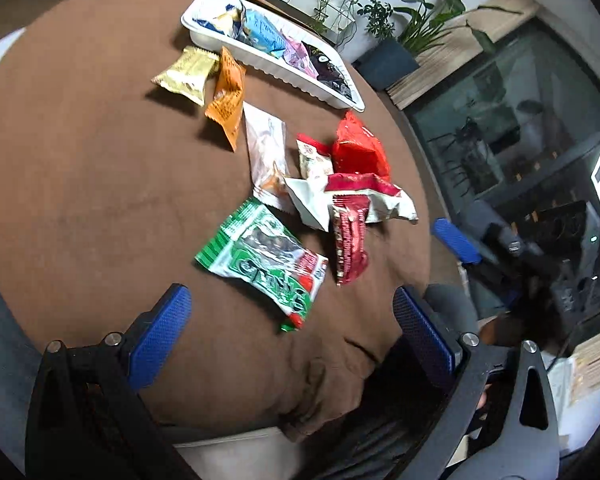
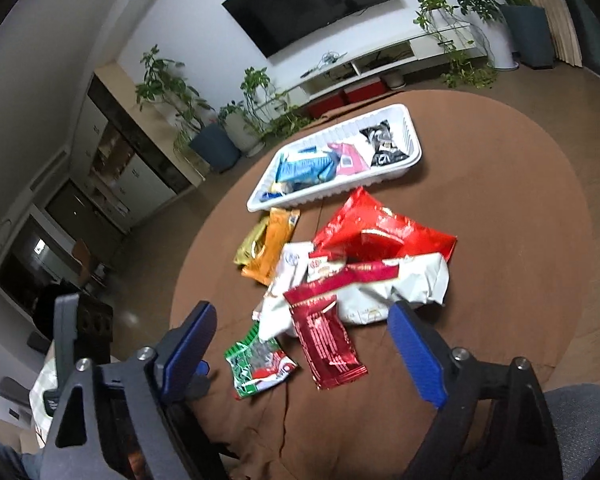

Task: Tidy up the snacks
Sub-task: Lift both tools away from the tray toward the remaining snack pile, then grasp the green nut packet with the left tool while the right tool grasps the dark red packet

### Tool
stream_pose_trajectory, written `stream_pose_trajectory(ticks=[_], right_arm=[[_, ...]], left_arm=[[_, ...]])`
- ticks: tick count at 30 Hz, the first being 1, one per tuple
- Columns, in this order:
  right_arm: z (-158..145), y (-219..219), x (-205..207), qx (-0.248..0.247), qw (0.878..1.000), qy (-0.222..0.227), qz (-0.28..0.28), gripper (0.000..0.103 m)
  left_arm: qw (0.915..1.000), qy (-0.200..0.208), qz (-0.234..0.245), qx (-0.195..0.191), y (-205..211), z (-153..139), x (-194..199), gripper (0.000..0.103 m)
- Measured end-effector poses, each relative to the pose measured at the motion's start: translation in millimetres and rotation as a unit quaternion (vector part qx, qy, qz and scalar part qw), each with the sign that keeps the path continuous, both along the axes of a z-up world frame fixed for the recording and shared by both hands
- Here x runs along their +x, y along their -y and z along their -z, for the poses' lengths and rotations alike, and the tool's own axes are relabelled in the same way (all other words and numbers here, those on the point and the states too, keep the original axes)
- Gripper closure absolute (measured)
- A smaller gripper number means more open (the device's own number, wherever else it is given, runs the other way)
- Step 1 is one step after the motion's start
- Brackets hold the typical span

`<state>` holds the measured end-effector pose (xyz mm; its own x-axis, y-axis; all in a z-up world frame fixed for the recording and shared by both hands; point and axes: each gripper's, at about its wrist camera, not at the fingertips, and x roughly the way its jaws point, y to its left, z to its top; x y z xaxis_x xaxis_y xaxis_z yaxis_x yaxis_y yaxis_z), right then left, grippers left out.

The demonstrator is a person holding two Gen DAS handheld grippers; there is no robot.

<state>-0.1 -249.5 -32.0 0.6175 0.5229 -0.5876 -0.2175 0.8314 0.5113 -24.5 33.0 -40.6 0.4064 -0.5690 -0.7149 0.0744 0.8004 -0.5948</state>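
Counter (image 1: 80,184): round, brown cloth, wrinkled.
Tray (image 1: 220,46): white ribbed plastic.
Packets (image 1: 260,256): glossy, crinkled foil.
Left gripper (image 1: 292,332), right gripper (image 2: 300,344): blue textured fingers (image 1: 162,336) stood wide, empty.

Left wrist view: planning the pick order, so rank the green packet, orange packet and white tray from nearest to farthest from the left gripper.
1. Green packet: just ahead of the open left gripper.
2. Orange packet: mid-table, left of the pile.
3. White tray: far edge, already holding snacks.

White walls, wall-mounted dark television (image 2: 312,4), low white media unit (image 2: 384,62), potted plants (image 2: 168,88), wooden floor (image 2: 540,80)
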Motion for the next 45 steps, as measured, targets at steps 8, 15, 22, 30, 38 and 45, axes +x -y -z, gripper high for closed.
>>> stream_pose_trajectory(ticks=[8, 15, 22, 30, 38, 45], right_arm=[[13.3, -4.7, 0.1, -0.011, 1.0, -0.021, -0.004, 0.02], [19.1, -3.5, 0.3, -0.012, 0.999, -0.031, 0.0, 0.023], [19.7, -2.6, 0.1, -0.015, 0.999, -0.031, 0.0, 0.024], [17.5, -3.0, -1.2, -0.023, 0.999, -0.025, 0.001, 0.025], [16.7, -3.7, -2.3, -0.037, 0.999, -0.016, -0.003, 0.027], [20.7, -1.9, -1.9, -0.03, 0.999, -0.022, -0.002, 0.027]], left_arm=[[0.9976, -0.043, 0.0, -0.055, 7.7, 17.8, 5.3, 0.01], [0.9941, -0.054, -0.019, -0.091, 3.7, 24.0, 12.6, 0.025], [0.9908, -0.059, -0.035, -0.116, -1.1, 27.1, 21.6, 0.025], [0.9937, -0.055, -0.008, -0.097, 3.5, 25.6, 35.1, 0.039], [0.9911, -0.076, -0.021, -0.108, -3.4, 40.2, 45.1, 0.088], [0.9829, -0.091, -0.038, -0.156, -17.1, 50.6, 46.8, 0.088]])
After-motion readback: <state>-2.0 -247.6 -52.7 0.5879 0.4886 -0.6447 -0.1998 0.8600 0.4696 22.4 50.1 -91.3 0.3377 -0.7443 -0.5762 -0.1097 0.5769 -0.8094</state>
